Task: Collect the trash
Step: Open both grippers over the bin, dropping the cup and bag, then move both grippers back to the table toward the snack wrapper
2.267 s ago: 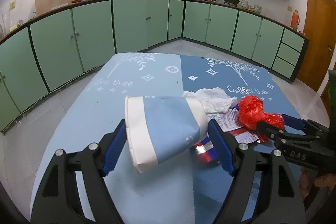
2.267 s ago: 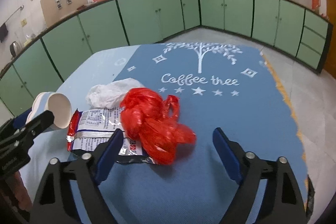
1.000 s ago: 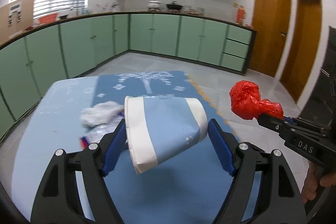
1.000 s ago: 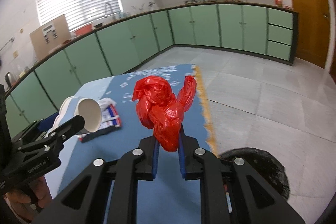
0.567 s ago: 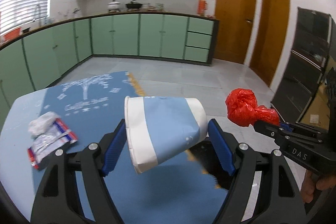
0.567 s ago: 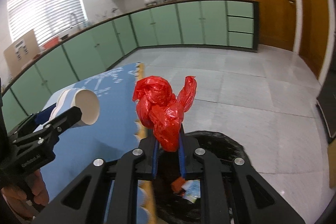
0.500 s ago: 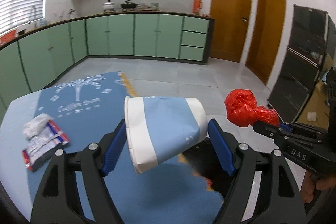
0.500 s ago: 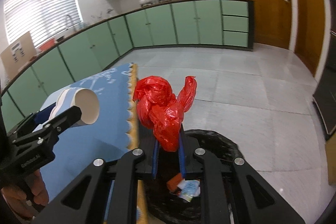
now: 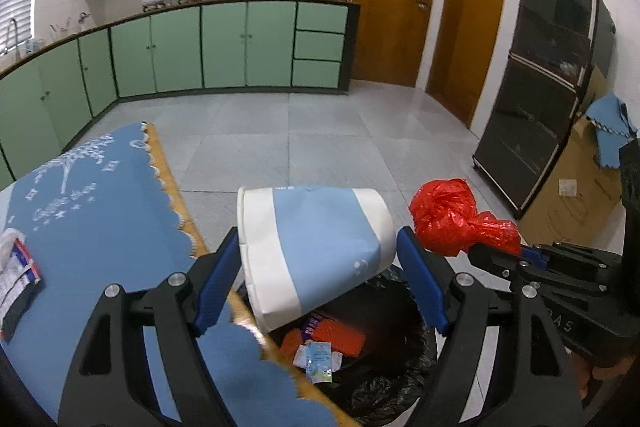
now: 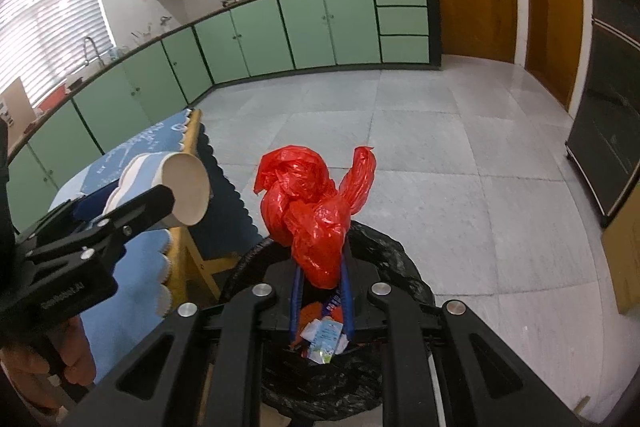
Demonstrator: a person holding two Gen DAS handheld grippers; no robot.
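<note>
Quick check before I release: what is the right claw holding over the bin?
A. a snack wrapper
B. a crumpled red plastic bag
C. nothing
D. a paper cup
B: the right claw is pinched on the red plastic bag above the black-lined trash bin; the left claw holds the paper cup.

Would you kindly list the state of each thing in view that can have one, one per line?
left gripper: shut on the paper cup
paper cup: held on its side, above the bin
right gripper: shut on the red plastic bag
red plastic bag: crumpled, held above the bin
trash bin: open, black-lined, litter inside
snack wrapper: lying on the table
</note>
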